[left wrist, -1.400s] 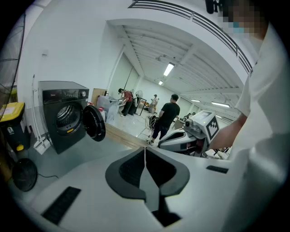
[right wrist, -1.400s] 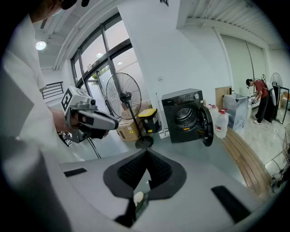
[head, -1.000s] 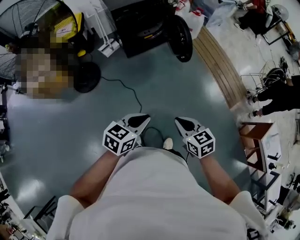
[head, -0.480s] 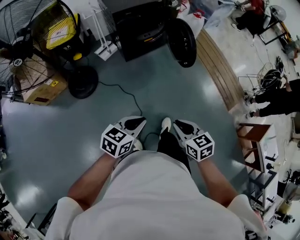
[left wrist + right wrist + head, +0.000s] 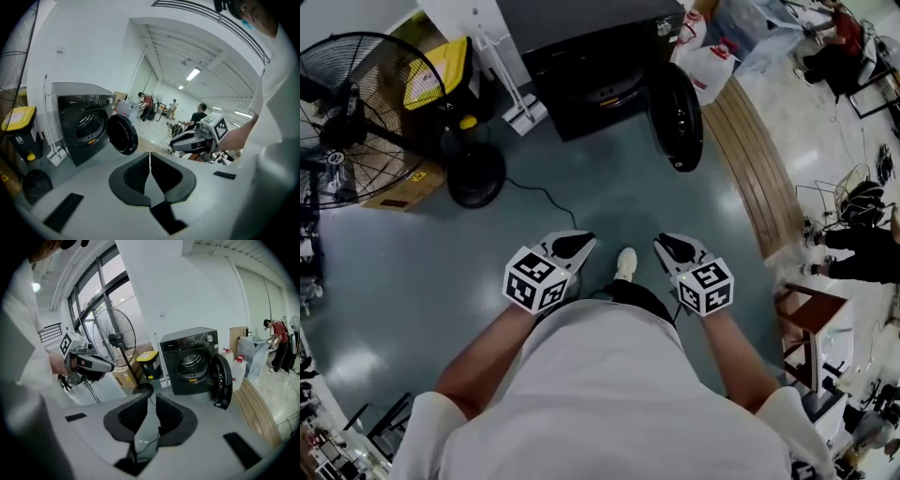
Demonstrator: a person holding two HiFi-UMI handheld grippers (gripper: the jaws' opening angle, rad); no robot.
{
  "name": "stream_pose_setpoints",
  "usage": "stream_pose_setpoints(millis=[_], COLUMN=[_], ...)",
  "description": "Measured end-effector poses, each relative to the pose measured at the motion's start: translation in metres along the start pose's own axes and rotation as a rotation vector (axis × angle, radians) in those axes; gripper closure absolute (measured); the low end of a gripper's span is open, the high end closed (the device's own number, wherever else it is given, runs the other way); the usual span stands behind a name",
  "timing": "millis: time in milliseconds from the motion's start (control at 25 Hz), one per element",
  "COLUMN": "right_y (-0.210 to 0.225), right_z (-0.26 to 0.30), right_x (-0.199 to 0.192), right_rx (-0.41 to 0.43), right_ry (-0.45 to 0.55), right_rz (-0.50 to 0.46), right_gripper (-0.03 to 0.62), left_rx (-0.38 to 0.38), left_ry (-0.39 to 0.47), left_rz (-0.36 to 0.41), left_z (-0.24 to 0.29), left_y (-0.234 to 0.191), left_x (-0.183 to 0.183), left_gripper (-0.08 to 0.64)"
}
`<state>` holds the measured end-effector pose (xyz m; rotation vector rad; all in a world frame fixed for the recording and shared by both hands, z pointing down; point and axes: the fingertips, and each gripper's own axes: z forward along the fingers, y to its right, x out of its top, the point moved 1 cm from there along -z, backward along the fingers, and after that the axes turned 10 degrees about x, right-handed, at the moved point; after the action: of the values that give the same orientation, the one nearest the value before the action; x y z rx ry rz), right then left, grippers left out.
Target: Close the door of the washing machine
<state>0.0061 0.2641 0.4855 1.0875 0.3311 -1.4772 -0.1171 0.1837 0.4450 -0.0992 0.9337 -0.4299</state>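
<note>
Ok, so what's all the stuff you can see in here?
washing machine: one, black, by the far wall
door: one, round, black, swung open on the machine's right
fan: one, black, left of the machine
bin: one, black with yellow lid, between fan and machine
cardboard box: one, brown, by the fan's base
cable: one, black, across the grey floor
bags: a few, white, right of the machine
shoe: one, white, between the grippers
left gripper: one, white, black pads, jaws together, empty
right gripper: one, white, black pads, jaws opening, empty
</note>
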Motion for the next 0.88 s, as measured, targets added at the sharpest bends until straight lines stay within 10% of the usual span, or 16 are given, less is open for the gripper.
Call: stream_pose_setpoints(millis=[400,880], right_y=[0.114,0.221], right_z=[0.015,0.050], right_x=[0.039,0.080], right_rx=[-0.003,-0.212], right_ry=[-0.028,-0.039], right_rz=[0.018,0.129], right_gripper=[0.511,0.509], left_rx=[0.010,-0.114], left_ry=[0.016,-0.014], left_rz=[-0.044,0.063], left_z=[0.069,0.107], left_y=[-0.023,-0.106], left_x=[0.069,0.123], left_gripper=[0.537,0.537])
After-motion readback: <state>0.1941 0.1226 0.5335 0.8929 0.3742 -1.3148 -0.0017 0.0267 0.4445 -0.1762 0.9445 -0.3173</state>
